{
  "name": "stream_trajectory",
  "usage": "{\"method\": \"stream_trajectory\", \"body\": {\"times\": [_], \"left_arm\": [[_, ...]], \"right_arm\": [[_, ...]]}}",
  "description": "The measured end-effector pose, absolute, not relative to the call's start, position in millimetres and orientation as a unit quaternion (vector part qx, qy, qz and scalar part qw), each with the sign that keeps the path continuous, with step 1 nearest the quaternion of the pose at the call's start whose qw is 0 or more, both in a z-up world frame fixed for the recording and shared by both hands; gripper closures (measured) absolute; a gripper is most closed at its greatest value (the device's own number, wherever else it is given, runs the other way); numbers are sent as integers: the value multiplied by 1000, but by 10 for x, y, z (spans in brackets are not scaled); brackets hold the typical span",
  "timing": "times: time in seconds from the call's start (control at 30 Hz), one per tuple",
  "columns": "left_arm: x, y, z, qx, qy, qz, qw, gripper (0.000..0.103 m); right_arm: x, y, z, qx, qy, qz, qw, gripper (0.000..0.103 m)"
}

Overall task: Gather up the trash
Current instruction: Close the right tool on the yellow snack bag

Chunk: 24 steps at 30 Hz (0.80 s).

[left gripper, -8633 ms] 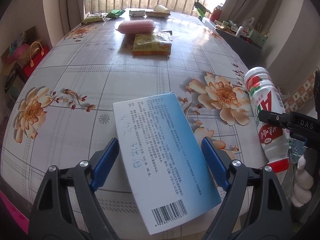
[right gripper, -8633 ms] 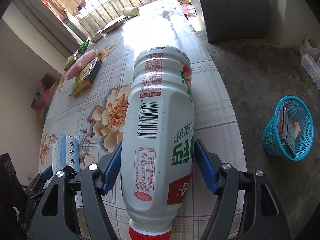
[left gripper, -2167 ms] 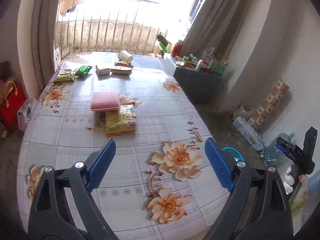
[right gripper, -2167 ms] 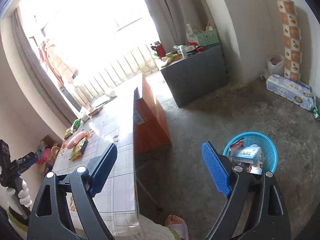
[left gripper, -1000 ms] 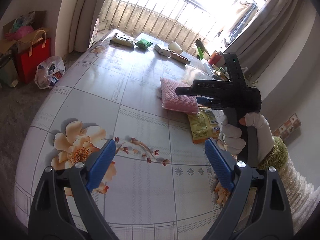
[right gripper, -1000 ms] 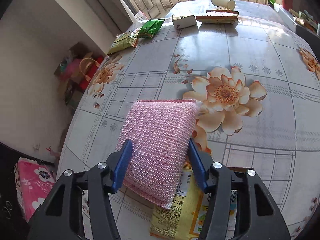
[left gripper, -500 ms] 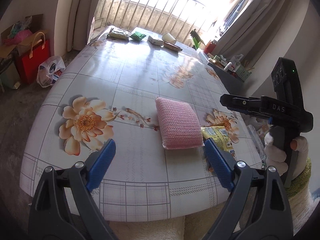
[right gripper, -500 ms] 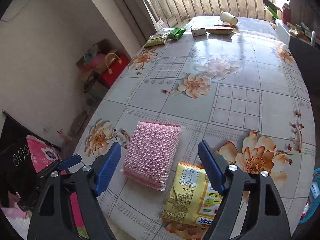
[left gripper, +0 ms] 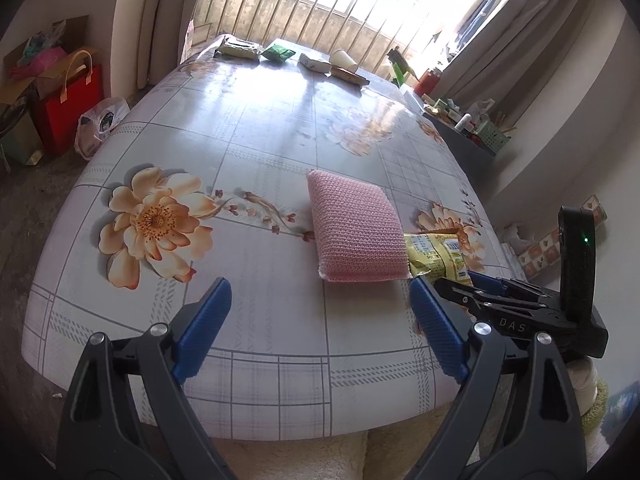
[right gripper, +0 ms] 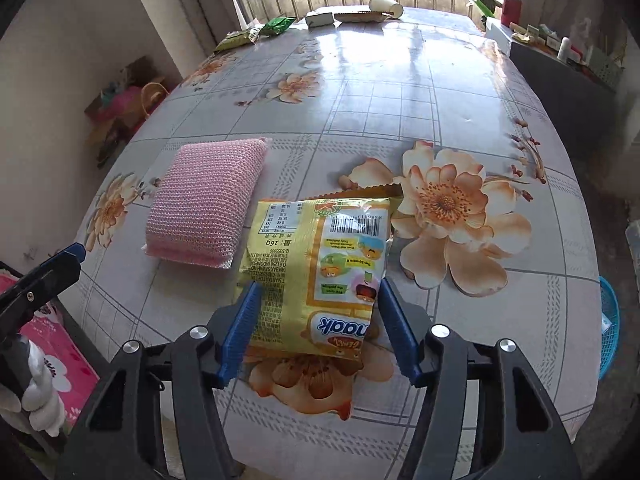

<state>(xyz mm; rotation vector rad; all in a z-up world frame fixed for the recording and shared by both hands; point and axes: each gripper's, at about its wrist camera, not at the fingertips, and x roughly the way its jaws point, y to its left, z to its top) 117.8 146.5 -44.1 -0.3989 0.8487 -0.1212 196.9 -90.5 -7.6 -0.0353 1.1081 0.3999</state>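
Note:
A yellow snack packet [right gripper: 316, 264] lies flat on the flowered table [right gripper: 400, 80], near its front edge. My right gripper [right gripper: 316, 312] straddles the packet's near end and its jaws are closing, one blue pad at each side edge; the packet is not lifted or crumpled. A pink knitted sponge [right gripper: 208, 200] rests just left of the packet. In the left wrist view the sponge [left gripper: 356, 228] and packet [left gripper: 436, 256] lie ahead of my left gripper [left gripper: 320, 320], which hovers open and empty over the table's front edge. The right gripper [left gripper: 460, 282] shows there side-on.
A blue basket [right gripper: 608, 320] stands on the floor at the table's right. At the far end lie a paper cup [right gripper: 384, 4], green packets [right gripper: 276, 24] and a small box [right gripper: 320, 19]. A dark side cabinet [right gripper: 560, 80] stands to the right; bags [left gripper: 68, 104] sit on the floor to the left.
My right gripper let go of the pink sponge, drew back to the right, then came down over the yellow packet with its jaws narrowing. The left gripper edged closer to the sponge.

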Motion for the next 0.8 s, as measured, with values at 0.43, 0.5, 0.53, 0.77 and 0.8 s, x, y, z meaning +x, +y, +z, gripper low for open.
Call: {"method": "stream_trajectory", "body": {"times": [0.43,0.5,0.53,0.77,0.8], "left_arm": [[1569,1178,-434,-194,416,-81,885,13],[1687,1112,-434,-184,420,-69,886,13],[1741,1083,-443,-177,423,-59,887,13],[1980,978,-522,-156,442,-30,883,13],[1989,962,-527,-152,443,-28,883,13]], "right_arm": [[1966,-1620,-138,51,525,120,841,92],[1964,-1716,-130,71,523,120,841,92],[1965,-1753,-122,87,522,128,839,92],[2112,-1691,-184,191,532,217,796,55],[2141,-1649,-192,193,532,224,793,54]]}}
